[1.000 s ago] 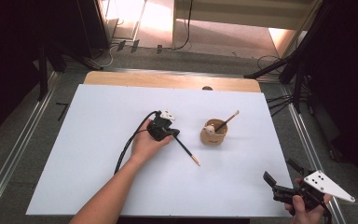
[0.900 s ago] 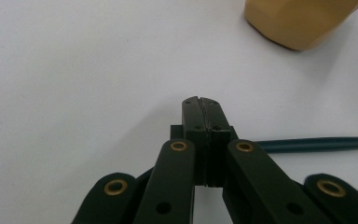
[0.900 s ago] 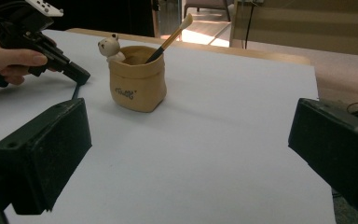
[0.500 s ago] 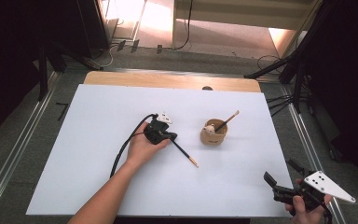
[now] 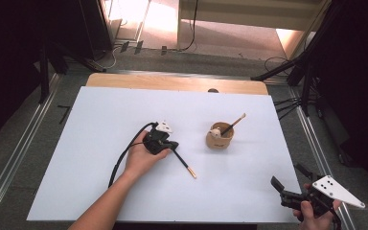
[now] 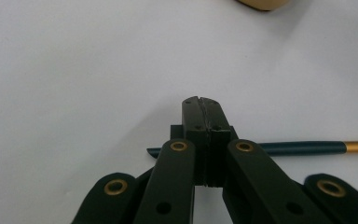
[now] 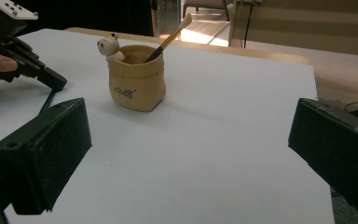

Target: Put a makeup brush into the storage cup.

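A dark teal brush with a gold end [image 5: 184,164] lies on the white sheet [image 5: 100,124]. My left gripper [image 5: 171,144] is shut, its jaws lying across the brush's dark end. In the left gripper view the brush [image 6: 303,148] runs crosswise beneath the closed jaws [image 6: 199,100]; whether it is clamped I cannot tell. A tan holder with a small bear [image 5: 219,138] stands right of centre, a second brush [image 5: 235,123] leaning in it. My right gripper [image 5: 290,178] stands open at the near right corner, nothing between its jaws. Its own view faces the holder [image 7: 137,79].
The left gripper's black cable [image 5: 124,158] curves back along the forearm. A bare wooden strip [image 5: 172,82] borders the sheet at the far side. Metal rails and dark stand legs [image 5: 311,76] flank the table.
The left hand has slid a little toward the near left, and the brush has shifted along with the shut jaws. The right gripper has stayed in place.
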